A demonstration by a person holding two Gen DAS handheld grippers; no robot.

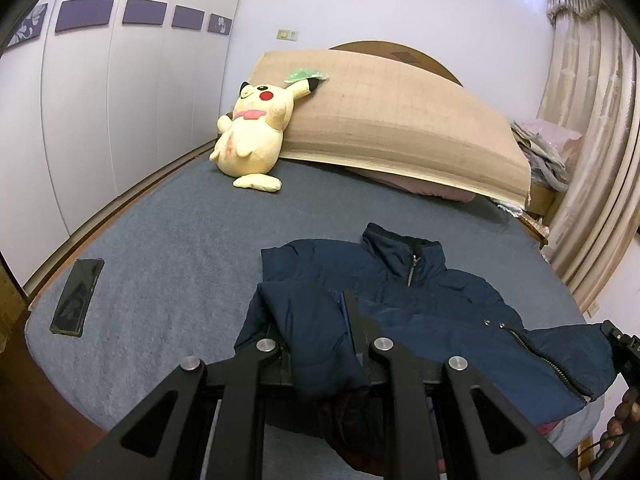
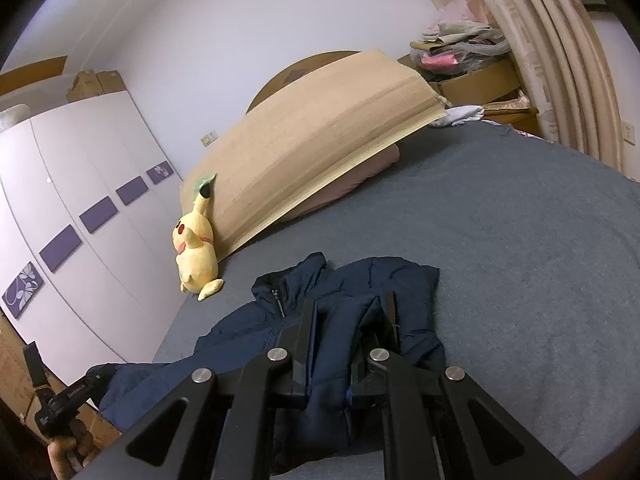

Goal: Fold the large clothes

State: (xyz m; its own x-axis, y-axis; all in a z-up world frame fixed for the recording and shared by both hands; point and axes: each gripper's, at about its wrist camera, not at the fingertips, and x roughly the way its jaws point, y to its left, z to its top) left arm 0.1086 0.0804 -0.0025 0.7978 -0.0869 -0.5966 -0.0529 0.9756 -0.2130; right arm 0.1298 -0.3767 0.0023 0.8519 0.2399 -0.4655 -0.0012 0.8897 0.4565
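Observation:
A navy padded jacket (image 1: 432, 304) lies front up on the grey bed (image 1: 168, 240), collar toward the headboard, zip partly done up. My left gripper (image 1: 316, 320) is shut on a fold of the jacket's left sleeve, which drapes over its fingers (image 1: 352, 320). My right gripper (image 2: 348, 316) is shut on the other sleeve (image 2: 340, 344), bunched between its two fingers (image 2: 309, 320). Both sleeves are held over the jacket's body near the bed's near edge. The left gripper's body and the hand holding it (image 2: 64, 408) show at the lower left of the right wrist view.
A yellow plush toy (image 1: 250, 136) leans on a big cardboard sheet (image 1: 400, 120) at the headboard. A black phone (image 1: 76, 298) lies on the bed's left side. White wardrobe doors (image 1: 100, 100) run along the left, curtains (image 1: 592, 140) and a box of clothes (image 2: 464, 60) stand on the right.

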